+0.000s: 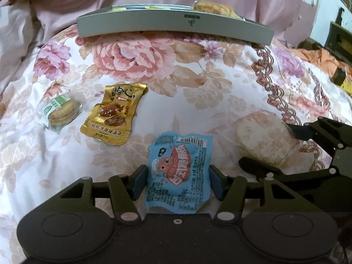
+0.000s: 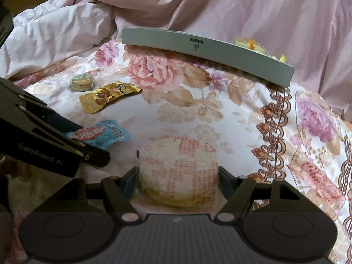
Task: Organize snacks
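Now I'm bracketing the crinkled blue snack packet (image 1: 179, 171) with the left gripper (image 1: 178, 181), its fingers (image 1: 139, 181) touching the packet's edges; the right gripper (image 2: 178, 181) is closing its fingers (image 2: 224, 181) on the round pale wrapped cake (image 2: 179, 167).

A floral bedspread (image 1: 198, 83) in pink and tan covers the bed, with a rumpled plain pink sheet (image 2: 242, 6) bunched up behind it.
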Demonstrator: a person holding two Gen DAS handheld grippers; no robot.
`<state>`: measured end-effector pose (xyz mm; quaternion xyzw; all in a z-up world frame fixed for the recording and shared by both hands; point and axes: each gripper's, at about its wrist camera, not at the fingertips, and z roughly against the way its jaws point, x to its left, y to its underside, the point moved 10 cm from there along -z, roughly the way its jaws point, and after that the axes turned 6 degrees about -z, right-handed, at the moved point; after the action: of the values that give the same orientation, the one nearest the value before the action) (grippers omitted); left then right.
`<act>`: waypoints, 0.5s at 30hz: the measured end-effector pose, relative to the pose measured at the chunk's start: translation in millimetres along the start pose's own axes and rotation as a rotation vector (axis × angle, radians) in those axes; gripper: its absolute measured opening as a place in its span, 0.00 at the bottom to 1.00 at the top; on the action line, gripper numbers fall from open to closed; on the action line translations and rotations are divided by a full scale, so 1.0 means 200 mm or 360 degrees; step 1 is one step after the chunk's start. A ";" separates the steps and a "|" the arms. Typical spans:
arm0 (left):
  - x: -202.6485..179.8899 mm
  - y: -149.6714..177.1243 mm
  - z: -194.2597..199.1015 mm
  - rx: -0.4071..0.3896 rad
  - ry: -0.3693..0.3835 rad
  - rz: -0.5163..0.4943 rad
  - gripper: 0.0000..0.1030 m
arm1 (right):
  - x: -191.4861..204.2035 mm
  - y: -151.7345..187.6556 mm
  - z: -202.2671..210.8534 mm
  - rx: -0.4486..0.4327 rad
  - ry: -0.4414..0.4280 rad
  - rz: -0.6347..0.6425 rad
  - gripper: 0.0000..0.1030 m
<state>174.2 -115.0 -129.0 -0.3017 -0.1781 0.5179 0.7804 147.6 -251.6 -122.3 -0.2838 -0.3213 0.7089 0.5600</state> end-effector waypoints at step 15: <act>0.06 -0.01 0.06 -0.0123 -0.0039 0.0126 0.58 | -0.03 -0.06 0.04 -0.0147 0.0127 0.0088 0.74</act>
<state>174.3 -102.1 -119.2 -0.3322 -0.1954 0.5448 0.7447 150.8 -257.3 -106.9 -0.3462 -0.3232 0.6967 0.5389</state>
